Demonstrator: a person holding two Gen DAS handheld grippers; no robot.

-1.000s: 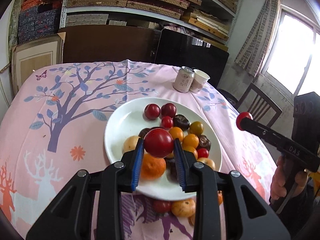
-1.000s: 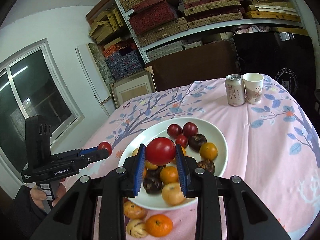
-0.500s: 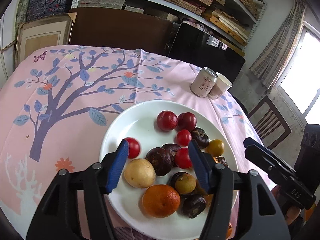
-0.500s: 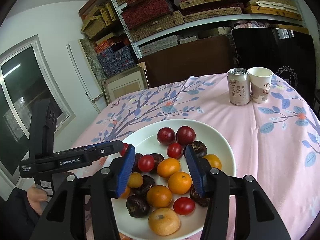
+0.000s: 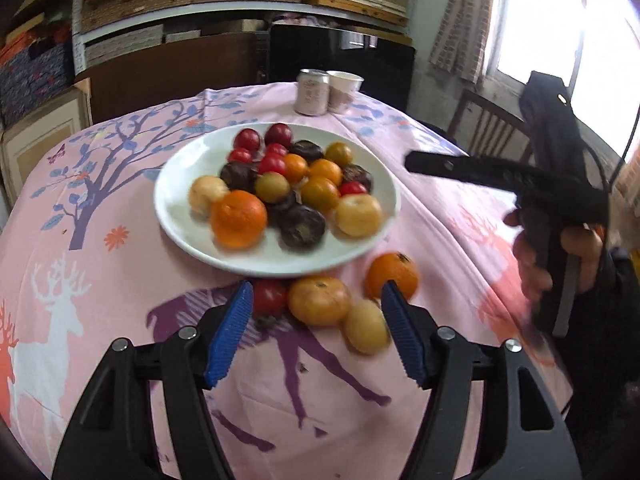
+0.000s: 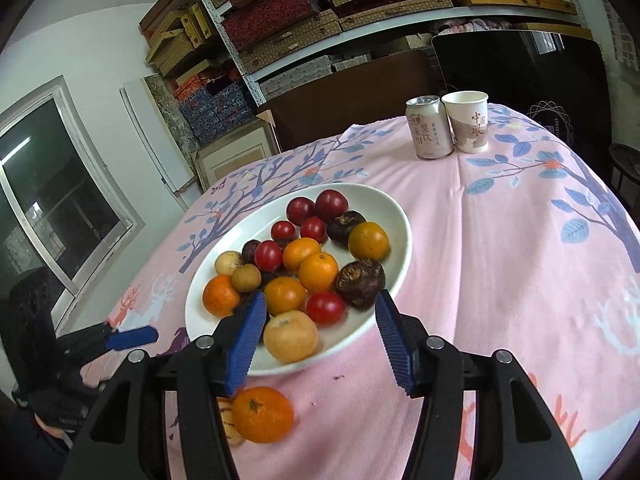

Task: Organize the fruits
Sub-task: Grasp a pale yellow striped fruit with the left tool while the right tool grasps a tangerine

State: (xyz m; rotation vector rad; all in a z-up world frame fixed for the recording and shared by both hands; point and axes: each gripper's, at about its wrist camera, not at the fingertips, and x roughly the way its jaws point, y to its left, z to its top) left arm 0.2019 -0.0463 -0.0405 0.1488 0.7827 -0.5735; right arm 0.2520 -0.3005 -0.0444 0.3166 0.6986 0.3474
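A white plate [image 5: 176, 216] [image 6: 396, 252] on the pink tablecloth holds several fruits: red tomatoes, oranges, dark chestnut-like fruits and pale yellow ones. In front of the plate lie a red tomato [image 5: 269, 297], an orange-yellow fruit [image 5: 319, 300], a pale yellow fruit [image 5: 366, 331] and an orange [image 5: 393, 275] [image 6: 262, 414]. My left gripper [image 5: 316, 334] is open and empty, above the loose fruits. My right gripper [image 6: 320, 338] is open and empty, over the plate's near rim. The right gripper also shows in the left wrist view [image 5: 496, 174].
A drink can [image 6: 428, 127] and a paper cup [image 6: 468, 121] stand at the table's far side. A wooden chair [image 5: 490, 128] stands beyond the right edge. Shelves with boxes fill the back wall. The table edge curves down on all sides.
Both grippers let go of their red tomatoes onto the plate and opened. Both have since pulled back toward the near edge; the left one now sits over the loose fruits.
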